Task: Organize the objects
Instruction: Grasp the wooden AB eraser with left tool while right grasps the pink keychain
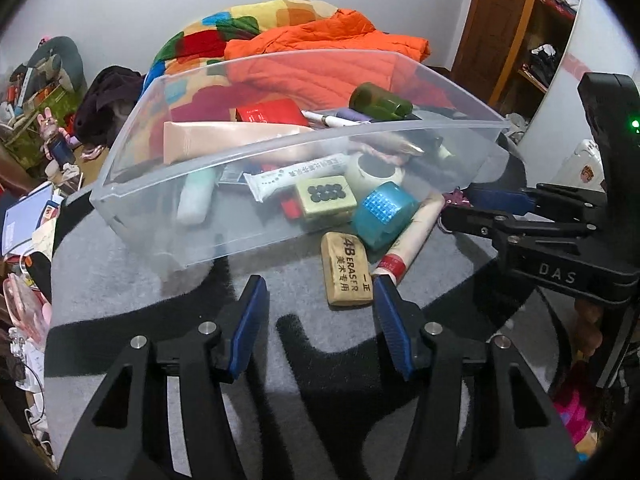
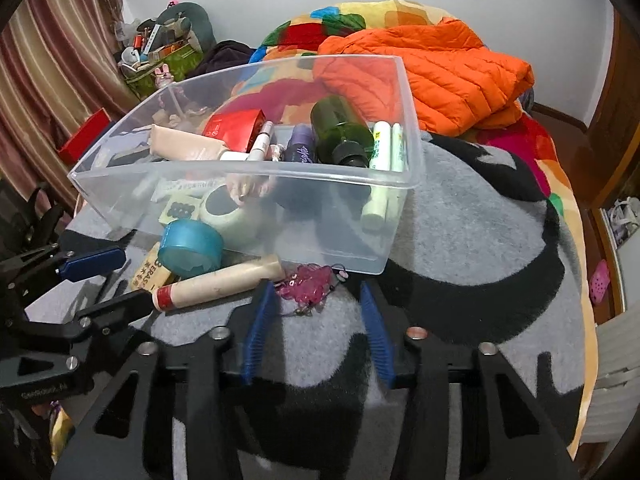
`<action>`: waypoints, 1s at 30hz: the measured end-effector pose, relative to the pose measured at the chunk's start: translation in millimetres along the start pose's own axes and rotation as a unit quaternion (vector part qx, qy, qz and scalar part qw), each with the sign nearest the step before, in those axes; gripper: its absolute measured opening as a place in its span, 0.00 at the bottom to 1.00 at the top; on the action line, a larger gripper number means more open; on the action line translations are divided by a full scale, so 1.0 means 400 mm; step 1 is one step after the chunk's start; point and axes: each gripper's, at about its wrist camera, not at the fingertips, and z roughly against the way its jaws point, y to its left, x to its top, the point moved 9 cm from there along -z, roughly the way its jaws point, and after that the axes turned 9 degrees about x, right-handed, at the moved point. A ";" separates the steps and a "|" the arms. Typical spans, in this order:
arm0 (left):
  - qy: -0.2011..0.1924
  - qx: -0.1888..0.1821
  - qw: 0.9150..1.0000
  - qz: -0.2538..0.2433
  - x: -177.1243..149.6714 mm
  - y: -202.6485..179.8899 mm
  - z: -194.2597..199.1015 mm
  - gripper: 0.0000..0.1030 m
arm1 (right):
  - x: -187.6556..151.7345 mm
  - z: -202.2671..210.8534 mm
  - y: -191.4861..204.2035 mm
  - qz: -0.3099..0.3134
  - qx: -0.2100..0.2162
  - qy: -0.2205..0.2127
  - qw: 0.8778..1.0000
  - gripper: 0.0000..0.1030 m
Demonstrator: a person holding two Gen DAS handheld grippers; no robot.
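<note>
A clear plastic bin (image 1: 168, 216) (image 2: 312, 236) stands on a grey and black blanket and holds a green bottle (image 1: 378, 102) (image 2: 340, 132), a peach tube (image 1: 224, 140), a red box (image 2: 236, 128) and several other small items. In front of it lie a tan 4B eraser (image 1: 346, 274), a teal round case (image 1: 384, 212) (image 2: 192, 250), a cream tube with a red band (image 2: 220, 282) and a pink keychain (image 2: 308, 286). My left gripper (image 1: 318, 324) is open and empty, just short of the eraser. My right gripper (image 2: 316, 328) is open and empty, just short of the keychain.
An orange jacket (image 2: 440, 68) and a colourful quilt (image 1: 256, 28) lie behind the bin. Clutter and a green basket (image 2: 160, 68) stand at the left by a curtain. A wooden door (image 1: 500, 28) is at the right. The blanket (image 2: 480, 240) spreads to the right of the bin.
</note>
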 end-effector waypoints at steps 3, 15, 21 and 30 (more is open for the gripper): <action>0.003 0.000 1.000 0.001 0.007 -0.002 -0.006 0.54 | -0.001 0.004 -0.006 0.003 -0.007 -0.006 1.000 0.16; -0.003 0.006 1.000 0.002 0.017 -0.008 -0.018 0.23 | -0.017 0.057 -0.007 -0.008 0.011 -0.022 1.000 0.08; -0.015 0.000 1.000 0.020 0.013 0.007 0.015 0.23 | 0.009 0.125 0.002 -0.007 0.018 -0.055 0.998 0.08; -0.060 -0.012 0.997 0.053 0.034 0.030 0.113 0.23 | 0.058 0.215 0.034 -0.003 0.030 -0.101 0.994 0.08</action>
